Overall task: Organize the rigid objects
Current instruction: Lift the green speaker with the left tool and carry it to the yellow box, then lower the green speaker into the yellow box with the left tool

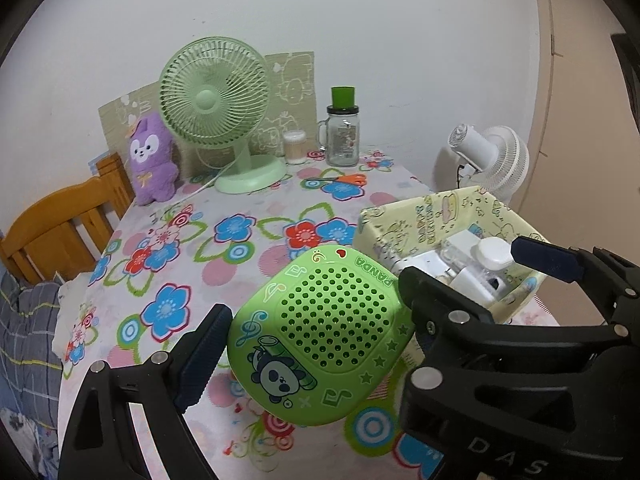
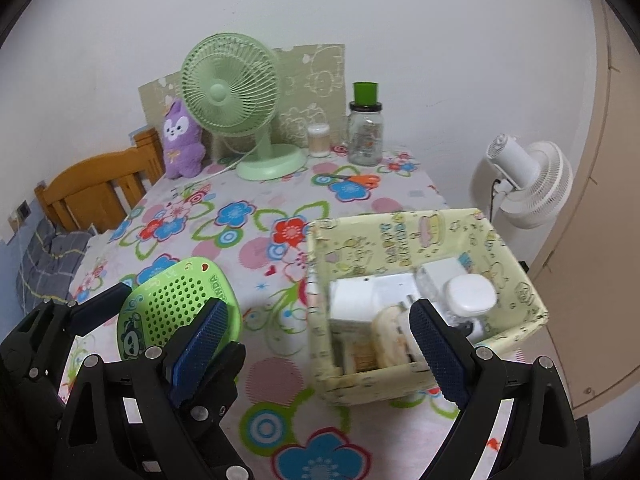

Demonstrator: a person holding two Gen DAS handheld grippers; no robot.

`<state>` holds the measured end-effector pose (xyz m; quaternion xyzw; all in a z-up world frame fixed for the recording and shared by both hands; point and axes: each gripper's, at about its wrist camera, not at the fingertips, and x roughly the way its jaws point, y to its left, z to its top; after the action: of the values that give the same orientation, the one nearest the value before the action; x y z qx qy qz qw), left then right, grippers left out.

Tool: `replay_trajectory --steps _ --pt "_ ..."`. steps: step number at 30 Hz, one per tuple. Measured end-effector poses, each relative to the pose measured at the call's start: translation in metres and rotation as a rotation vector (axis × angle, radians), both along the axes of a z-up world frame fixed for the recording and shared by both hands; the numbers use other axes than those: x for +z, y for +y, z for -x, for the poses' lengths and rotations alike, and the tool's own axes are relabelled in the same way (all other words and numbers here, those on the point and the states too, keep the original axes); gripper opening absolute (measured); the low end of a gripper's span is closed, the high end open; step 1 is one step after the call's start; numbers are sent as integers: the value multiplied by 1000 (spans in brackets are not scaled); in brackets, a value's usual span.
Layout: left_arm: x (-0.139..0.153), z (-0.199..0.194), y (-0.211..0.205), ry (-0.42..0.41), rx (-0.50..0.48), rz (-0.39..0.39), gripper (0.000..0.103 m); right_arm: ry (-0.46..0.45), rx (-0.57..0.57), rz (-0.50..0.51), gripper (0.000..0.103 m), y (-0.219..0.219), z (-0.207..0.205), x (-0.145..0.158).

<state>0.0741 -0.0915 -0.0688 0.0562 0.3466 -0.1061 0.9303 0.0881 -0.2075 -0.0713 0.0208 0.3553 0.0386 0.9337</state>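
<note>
Left gripper [image 1: 316, 344] clamped on the green speaker [image 1: 320, 336], held above the counter [image 1: 240, 240] w/ the basket [image 1: 404, 216] at approx 2 o'clock from it, right gripper [image 2: 320, 344] spread apart, empty, hovering nearer the basket's front edge.

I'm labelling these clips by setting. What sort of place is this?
Most likely a bedroom or small living room at home. A table with a floral tablecloth stands against the wall, holding a green desk fan and a purple plush toy; a wooden headboard with checked bedding sits beside it.
</note>
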Motion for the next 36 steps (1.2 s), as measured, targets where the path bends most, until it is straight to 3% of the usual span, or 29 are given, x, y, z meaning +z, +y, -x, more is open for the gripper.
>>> replay_trajectory --steps 16,36 --pt "1 -21 -60 3 -72 -29 93 -5 -66 -6 94 -62 -13 -1" --pt "-24 -51 -116 72 -140 -79 93 58 -136 -17 94 -116 -38 -29"
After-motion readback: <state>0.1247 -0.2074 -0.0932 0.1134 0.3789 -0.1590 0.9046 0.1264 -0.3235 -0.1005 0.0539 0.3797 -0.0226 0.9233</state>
